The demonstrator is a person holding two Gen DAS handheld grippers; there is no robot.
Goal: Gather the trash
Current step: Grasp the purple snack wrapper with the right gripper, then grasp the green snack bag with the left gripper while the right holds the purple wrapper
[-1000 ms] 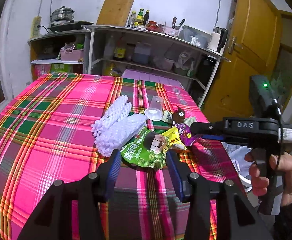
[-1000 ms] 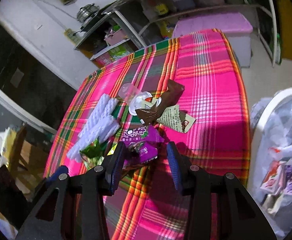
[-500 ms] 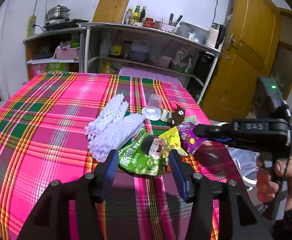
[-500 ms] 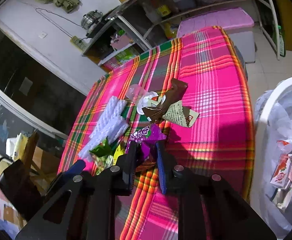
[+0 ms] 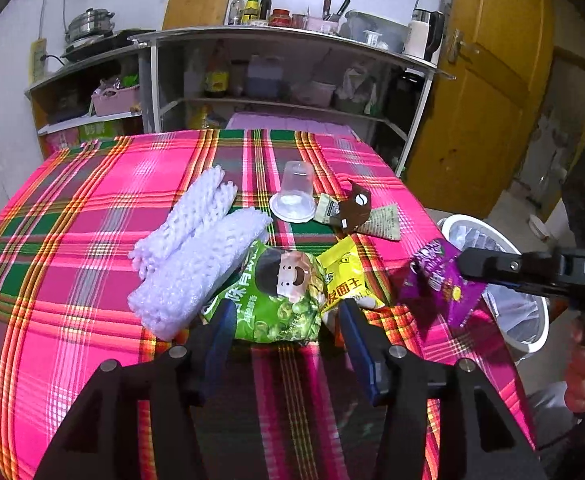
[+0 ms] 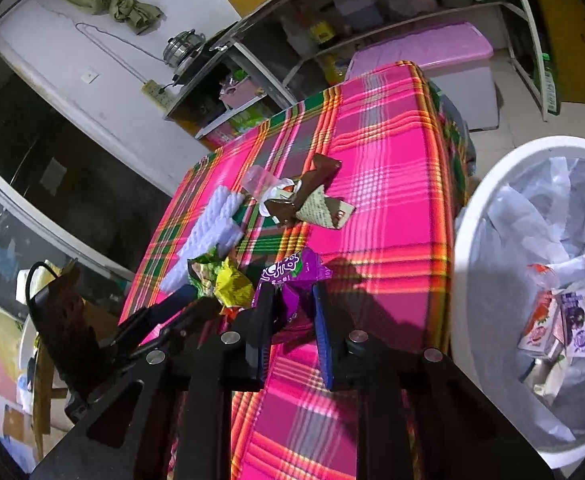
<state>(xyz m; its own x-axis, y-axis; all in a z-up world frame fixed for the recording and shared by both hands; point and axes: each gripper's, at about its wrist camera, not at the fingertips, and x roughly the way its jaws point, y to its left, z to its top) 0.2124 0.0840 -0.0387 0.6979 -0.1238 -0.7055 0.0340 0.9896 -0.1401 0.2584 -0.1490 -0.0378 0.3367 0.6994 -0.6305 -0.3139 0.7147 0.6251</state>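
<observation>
Trash bin (image 6: 468,216), white with a clear liner, stands on the floor just off the table's right edge; all places below are given from it. Cartons and wrappers already lie in its bottom, so part of the job looks done. Judged about midway: one piece in hand, six or so left on the cloth.

Left to right across the plaid tablecloth (image 5: 72,240):
- White foam fruit nets (image 5: 196,256), two of them, farthest from the bin, touching the green bag.
- Green snack bag (image 5: 280,300), well left of the bin. The left gripper (image 5: 284,320) has its jaws spread wide to either side of the bag's near edge, pads not pressing; nothing held yet.
- Yellow packet (image 5: 346,280) tucked against the green bag on the bin side.
- Clear plastic cup (image 5: 294,196) on its side, farther back on the table.
- Brown wrapper (image 5: 356,206) and printed paper cone (image 5: 382,222), beside the cup, nearer the bin.
- Purple wrapper (image 5: 438,280), lifted off the cloth and pinched in the right gripper (image 6: 292,308), jaws nearly closed on it; close to the bin rim, not yet over it.

In the way: little. The table's edge lies between wrapper and bin. The two grippers work near each other. Shelves and a yellow door stand well behind.
</observation>
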